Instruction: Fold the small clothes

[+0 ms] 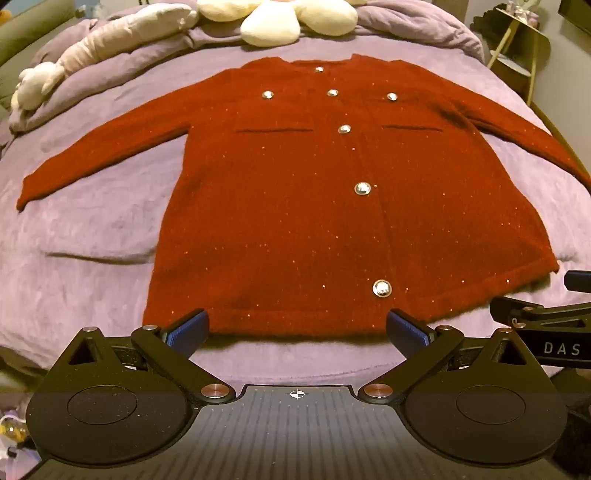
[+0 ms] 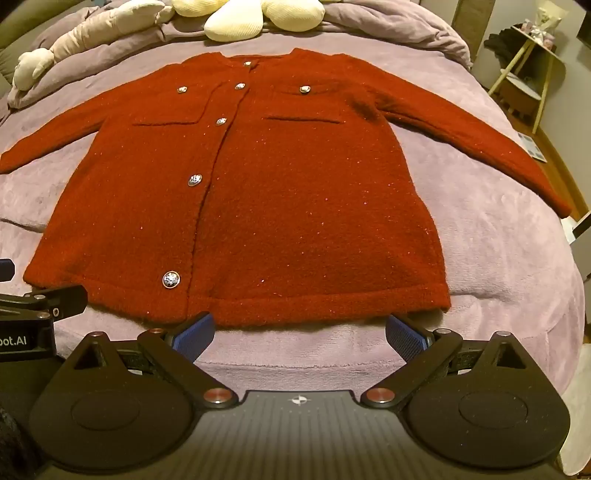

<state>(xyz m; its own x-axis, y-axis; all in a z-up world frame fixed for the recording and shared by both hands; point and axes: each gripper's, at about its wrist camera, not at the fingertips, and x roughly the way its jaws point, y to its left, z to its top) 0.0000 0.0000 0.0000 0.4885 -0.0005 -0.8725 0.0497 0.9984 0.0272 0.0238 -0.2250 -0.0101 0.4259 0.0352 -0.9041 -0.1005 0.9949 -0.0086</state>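
A small dark red knit cardigan (image 1: 295,206) with silver buttons lies flat and face up on a purple blanket (image 1: 92,229), sleeves spread out to both sides. It also shows in the right wrist view (image 2: 288,206). My left gripper (image 1: 297,330) is open and empty, just short of the hem near its left half. My right gripper (image 2: 299,332) is open and empty, just short of the hem near its right half. Each gripper's body shows at the edge of the other's view.
Cream cushions (image 1: 280,18) and a bunched purple duvet (image 1: 122,40) lie beyond the collar. A small side table (image 2: 524,74) stands to the right of the bed. The bed's front edge is just under the grippers.
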